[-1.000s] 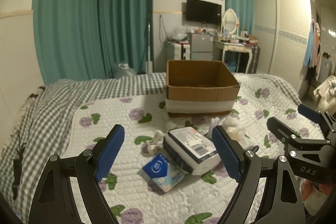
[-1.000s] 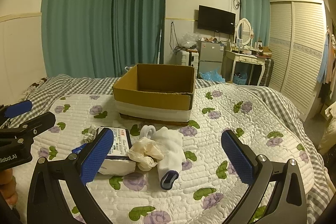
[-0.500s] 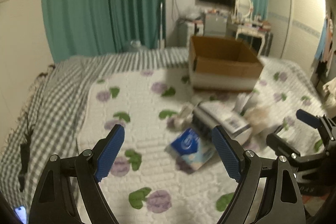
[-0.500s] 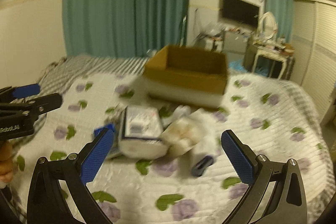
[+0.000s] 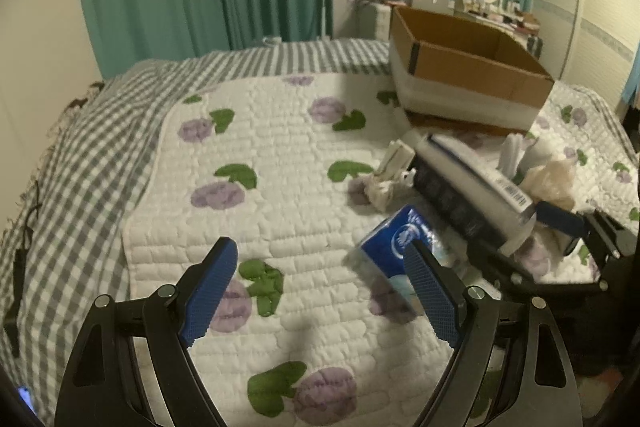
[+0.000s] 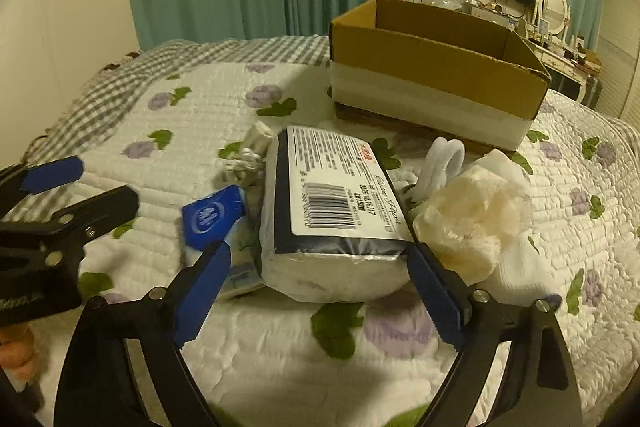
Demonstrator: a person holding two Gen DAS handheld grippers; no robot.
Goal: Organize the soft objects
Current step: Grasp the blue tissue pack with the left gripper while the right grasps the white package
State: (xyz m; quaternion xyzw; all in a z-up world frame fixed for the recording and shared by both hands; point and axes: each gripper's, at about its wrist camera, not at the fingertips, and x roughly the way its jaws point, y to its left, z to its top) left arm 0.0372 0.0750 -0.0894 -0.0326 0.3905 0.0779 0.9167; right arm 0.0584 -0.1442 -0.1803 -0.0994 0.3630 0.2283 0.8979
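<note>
Right gripper [image 6: 318, 291] low at bottom centre of the right wrist view, fingers [image 6: 202, 287] spread wide, lined up on the near short end of the white plastic-wrapped tissue pack with barcode label [image 6: 334, 211]. Nothing held. Tips sit either side of that end; contact can't be told. Step looks like approach for first pick; the open brown cardboard box with white band [image 6: 432, 75], upper right of frame, shows nothing inside from here.

Pack lies flat on the white quilted bedspread with purple flowers [image 6: 192, 115], mid-frame, long axis running away from the camera toward the box, label up, near end bulging. Small blue tissue packet [image 6: 214, 217] touches its left side; crumpled cream plastic bag [image 6: 468, 223] and white sock [image 6: 440, 163] on its right.

Left gripper [image 5: 320, 291] at bottom of the left wrist view, fingers wide, empty, hovering over bare quilt left of the blue packet [image 5: 394, 239].

Next move probably: push forward slightly, close across the pack's width, lift, carry to box. Pack is squashy, so grip may sink in.
</note>
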